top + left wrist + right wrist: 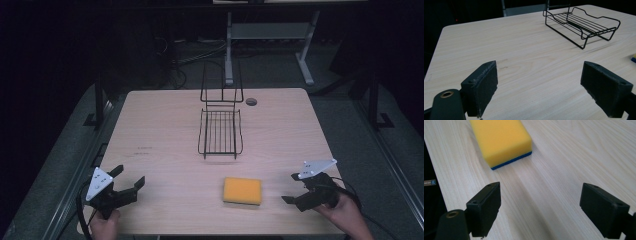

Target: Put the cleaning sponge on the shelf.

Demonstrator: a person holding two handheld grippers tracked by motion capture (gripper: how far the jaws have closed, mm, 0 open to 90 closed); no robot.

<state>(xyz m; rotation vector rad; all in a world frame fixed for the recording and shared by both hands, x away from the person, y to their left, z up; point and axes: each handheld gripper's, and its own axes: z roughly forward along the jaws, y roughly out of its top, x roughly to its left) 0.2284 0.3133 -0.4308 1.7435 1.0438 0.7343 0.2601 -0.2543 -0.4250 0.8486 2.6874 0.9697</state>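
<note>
The desk [165, 135] carries a black wire rack [220, 131] at its centre-far half and a yellow sponge [242, 190] with a blue underside near my front edge, well apart from the rack. I judge the step in hand to be the approach to the sponge with my right gripper [296, 189], which sits to the sponge's right, near but not touching it. To do it well, I would bring the jaws level with the desk, straddle the sponge across its short width and close gently, since foam compresses. The right jaws stand wide apart and hold nothing, with bare desk between them. My left gripper [128, 184] rests at the near left corner, jaws likewise spread and empty.
</note>
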